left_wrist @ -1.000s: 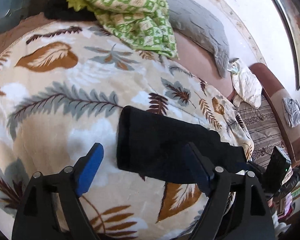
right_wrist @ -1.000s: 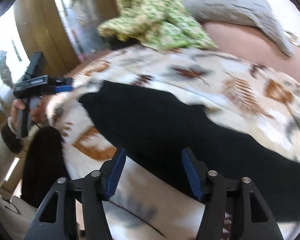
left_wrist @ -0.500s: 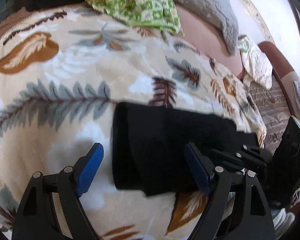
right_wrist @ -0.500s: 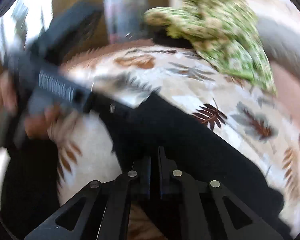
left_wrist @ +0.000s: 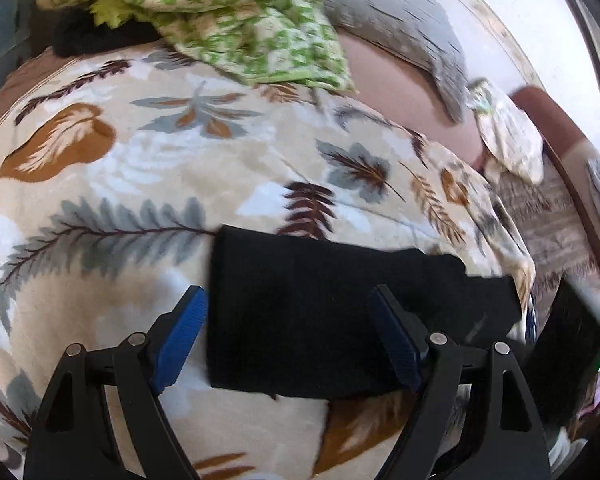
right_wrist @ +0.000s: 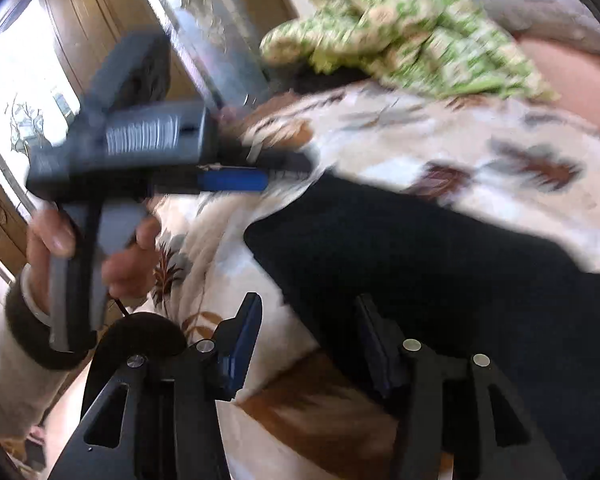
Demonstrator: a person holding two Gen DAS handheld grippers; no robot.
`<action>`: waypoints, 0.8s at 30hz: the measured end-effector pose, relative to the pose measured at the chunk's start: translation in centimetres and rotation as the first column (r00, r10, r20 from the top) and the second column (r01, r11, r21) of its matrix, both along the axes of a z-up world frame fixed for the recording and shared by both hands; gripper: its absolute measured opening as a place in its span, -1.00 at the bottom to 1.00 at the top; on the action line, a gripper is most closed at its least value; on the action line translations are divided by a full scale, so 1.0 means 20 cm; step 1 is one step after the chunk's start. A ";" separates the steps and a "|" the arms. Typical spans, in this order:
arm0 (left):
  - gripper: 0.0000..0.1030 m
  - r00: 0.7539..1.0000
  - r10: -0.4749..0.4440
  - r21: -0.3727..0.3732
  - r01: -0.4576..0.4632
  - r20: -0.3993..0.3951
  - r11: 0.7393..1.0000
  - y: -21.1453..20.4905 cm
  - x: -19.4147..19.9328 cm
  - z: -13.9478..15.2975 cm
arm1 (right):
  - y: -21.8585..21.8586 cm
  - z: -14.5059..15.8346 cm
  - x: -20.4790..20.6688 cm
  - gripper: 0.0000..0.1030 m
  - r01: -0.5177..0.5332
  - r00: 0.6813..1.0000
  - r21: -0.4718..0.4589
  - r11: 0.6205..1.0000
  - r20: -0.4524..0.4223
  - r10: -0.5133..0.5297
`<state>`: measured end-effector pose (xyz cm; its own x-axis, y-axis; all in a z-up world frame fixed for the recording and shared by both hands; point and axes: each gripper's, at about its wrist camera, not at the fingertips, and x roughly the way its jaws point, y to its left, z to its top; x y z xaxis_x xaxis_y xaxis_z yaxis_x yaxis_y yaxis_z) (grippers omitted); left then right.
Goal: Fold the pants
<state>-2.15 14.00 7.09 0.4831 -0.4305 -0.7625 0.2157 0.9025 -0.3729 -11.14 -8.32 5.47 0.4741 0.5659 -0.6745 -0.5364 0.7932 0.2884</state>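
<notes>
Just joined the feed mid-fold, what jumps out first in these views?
The black pants lie folded on the leaf-print blanket, straight ahead of the open left tool. Behind them a green patterned cloth is heaped, and the right tool is open over the pants' edge.

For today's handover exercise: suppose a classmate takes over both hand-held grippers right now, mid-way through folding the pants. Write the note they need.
Left hand-held gripper: open, holding nothing, poised over the near edge of the black fabric pants.
Right hand-held gripper: open, empty, at the pants' other end.
Pants: lying flat as a compact black block on the leaf-patterned fleece blanket; layers look doubled, though blur hides detail.
Done: at least one fold appears made.
Left: probably one more fold, then smooth it flat.
Green-and-white patterned cloth sits farther back, untouched.
</notes>
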 end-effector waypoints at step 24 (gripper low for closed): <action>0.67 0.994 -0.095 0.197 0.082 0.057 0.977 -0.32 -0.16 -0.21 | -0.64 -0.23 0.35 -0.79 0.373 0.920 -0.164 0.913 -0.059 -0.387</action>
<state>-5.43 7.69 2.97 0.5014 -0.3206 -0.8036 0.3158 0.9325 -0.1750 -4.13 -21.17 0.94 0.5682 0.2463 -0.7852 -0.1634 0.9689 0.1857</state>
